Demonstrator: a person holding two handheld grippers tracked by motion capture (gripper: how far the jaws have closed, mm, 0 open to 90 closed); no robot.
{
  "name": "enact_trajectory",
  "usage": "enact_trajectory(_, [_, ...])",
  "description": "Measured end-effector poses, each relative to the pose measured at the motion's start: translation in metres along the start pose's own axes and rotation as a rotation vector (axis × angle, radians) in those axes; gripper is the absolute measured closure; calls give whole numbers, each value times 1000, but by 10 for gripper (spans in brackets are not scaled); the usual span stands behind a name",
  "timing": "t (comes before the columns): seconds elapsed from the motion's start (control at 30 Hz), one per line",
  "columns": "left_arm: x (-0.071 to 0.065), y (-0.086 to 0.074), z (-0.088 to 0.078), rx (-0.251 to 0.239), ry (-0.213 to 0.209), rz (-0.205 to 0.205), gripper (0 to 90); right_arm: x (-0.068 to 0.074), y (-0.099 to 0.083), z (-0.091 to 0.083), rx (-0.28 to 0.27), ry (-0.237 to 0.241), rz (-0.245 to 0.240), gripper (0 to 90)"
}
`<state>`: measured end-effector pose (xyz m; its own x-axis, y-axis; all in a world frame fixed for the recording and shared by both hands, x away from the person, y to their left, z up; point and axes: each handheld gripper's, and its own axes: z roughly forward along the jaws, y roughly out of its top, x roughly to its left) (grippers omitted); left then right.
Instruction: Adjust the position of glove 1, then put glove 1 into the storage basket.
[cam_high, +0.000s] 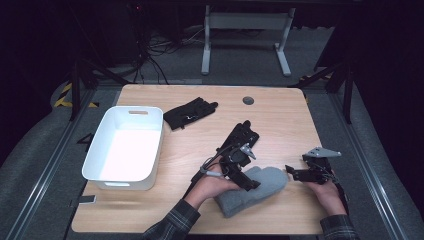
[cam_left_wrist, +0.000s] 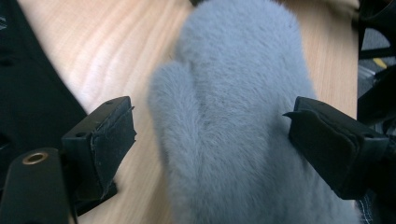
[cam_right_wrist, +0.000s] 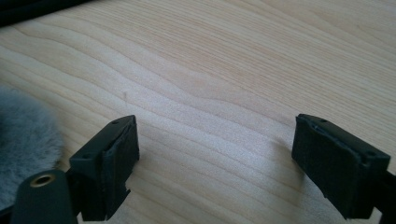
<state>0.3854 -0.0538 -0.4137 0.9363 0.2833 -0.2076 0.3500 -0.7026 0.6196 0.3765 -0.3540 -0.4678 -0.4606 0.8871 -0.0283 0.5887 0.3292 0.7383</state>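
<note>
Left tool (cam_left_wrist: 210, 135) spread wide astride grey mitten (cam_left_wrist: 238, 116), pads clear, right tool (cam_right_wrist: 215, 154) open over bare table (cam_right_wrist: 224, 60)

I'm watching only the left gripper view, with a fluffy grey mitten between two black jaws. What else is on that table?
Observer: A white bin stands at the table's left side, away from the grey mitten.
Operator: Any other glove around?
Observer: Yes, a black glove lies beyond the bin's far right corner.
Operator: And the person's other hand?
Observer: The right gripper has open jaws with only bare wood between them, just beside the mitten's tip.
</note>
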Motion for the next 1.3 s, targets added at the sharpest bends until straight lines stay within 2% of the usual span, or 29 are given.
enact_trajectory(0.2, [-1, 0, 14, 90, 34, 9, 124, 0, 0, 0, 0, -1, -1, 154])
enact_trajectory(0.23, [-1, 0, 17, 90, 39, 12, 115, 1, 0, 0, 1, -1, -2, 154])
enact_trajectory(0.4, [0, -2, 27, 141, 38, 16, 94, 1, 0, 0, -1, 3, -3, 154])
enact_trajectory(0.6, [1, -3, 33, 171, 24, 21, 106, 1, 0, 0, 0, 2, -3, 155])
enact_trajectory(0.8, [2, -3, 36, 188, -42, -3, 198, 1, 0, 0, -1, 4, -3, 157])
enact_trajectory(0.97, [3, -3, 35, 185, -96, 2, 341, 1, 0, 0, -1, 5, -4, 157])
enact_trajectory(1.3, [6, -1, 34, 220, -141, -17, 568, 1, 0, 0, -1, 4, -4, 157])
